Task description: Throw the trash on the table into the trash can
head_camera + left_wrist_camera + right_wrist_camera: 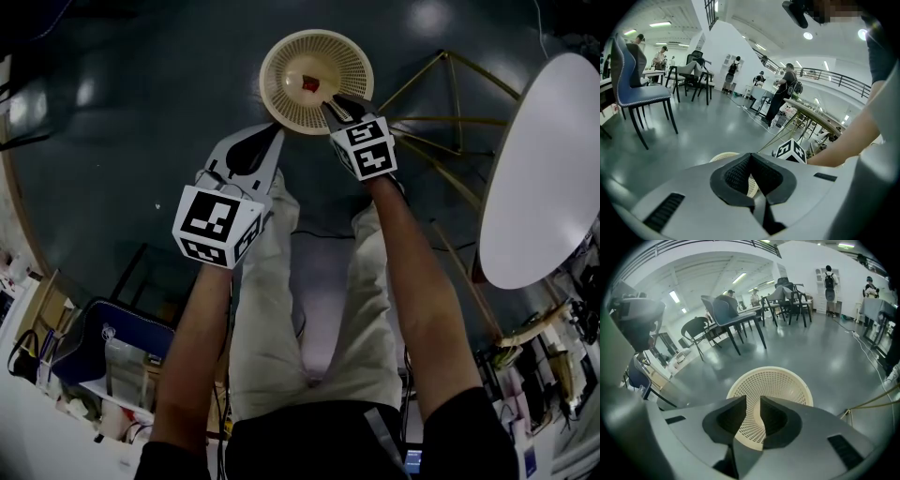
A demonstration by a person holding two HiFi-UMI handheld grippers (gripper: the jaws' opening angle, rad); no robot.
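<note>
— Left hand-held gripper sits closest; how do its jaws stand?

— Their tips meet, with nothing pinched between them. It points down at a slant, just beside the near-left rim of the trash can. That is a cream basket full of small holes, standing on the dark glossy floor.

— And the right hand-held gripper?

— Its jaws stand a narrow gap apart and hold nothing. Through the gap, the right gripper view shows only the basket's holed inner wall. In the head view its tips hang over the near rim of the trash can, with its marker cube just behind them.

— Where is the trash?

— A small red scrap lies at the bottom of the trash can, touched by neither gripper.

— What lies farther out?

— The person's bare forearms reach down over light trousers. To the right, well apart from the trash can, stands the round white surface on thin golden legs. Chairs and other people stand across the room in the gripper views.
</note>
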